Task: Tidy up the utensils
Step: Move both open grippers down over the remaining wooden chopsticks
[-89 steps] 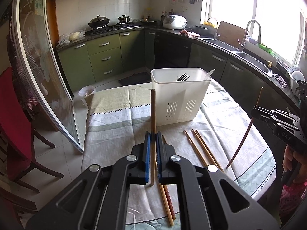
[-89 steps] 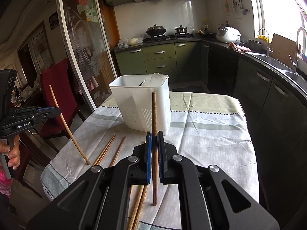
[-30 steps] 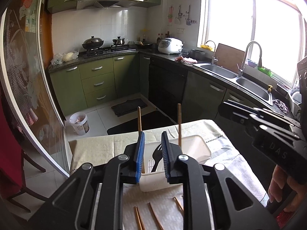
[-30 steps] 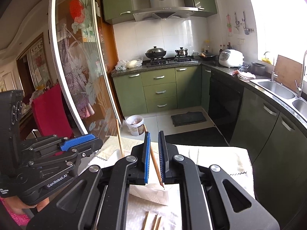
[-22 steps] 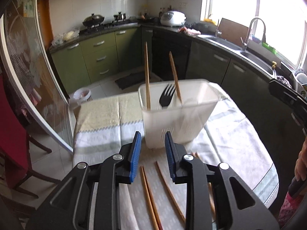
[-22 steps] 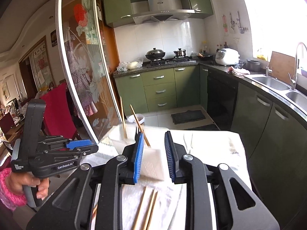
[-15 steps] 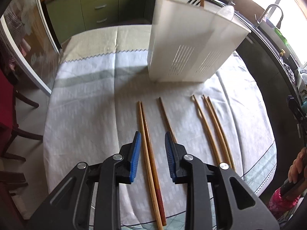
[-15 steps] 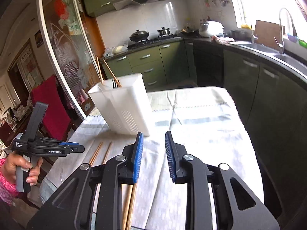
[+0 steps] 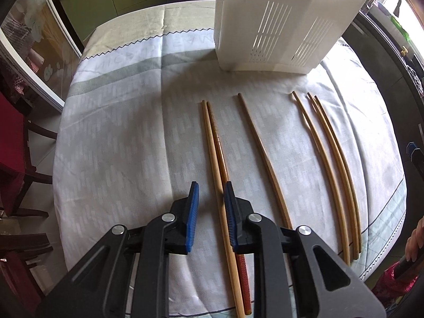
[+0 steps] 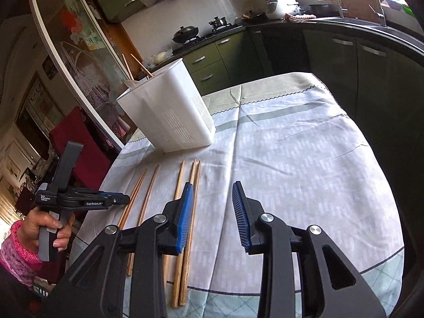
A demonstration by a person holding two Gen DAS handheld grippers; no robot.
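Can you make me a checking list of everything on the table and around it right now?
Surface: table under a pale patterned tablecloth.
Job's things: six chopsticks lie loose in front of the white utensil holder; two more chopsticks stand in the holder.
Clutter: nothing seen on the cloth.
Grippers: left gripper open, low over the leftmost pair, pads not pressing; right gripper open, empty, its jaws have just been opening.
Cables: nothing seen.
Surroundings: green kitchen cabinets, pots on the stove, rice cooker, red chair.
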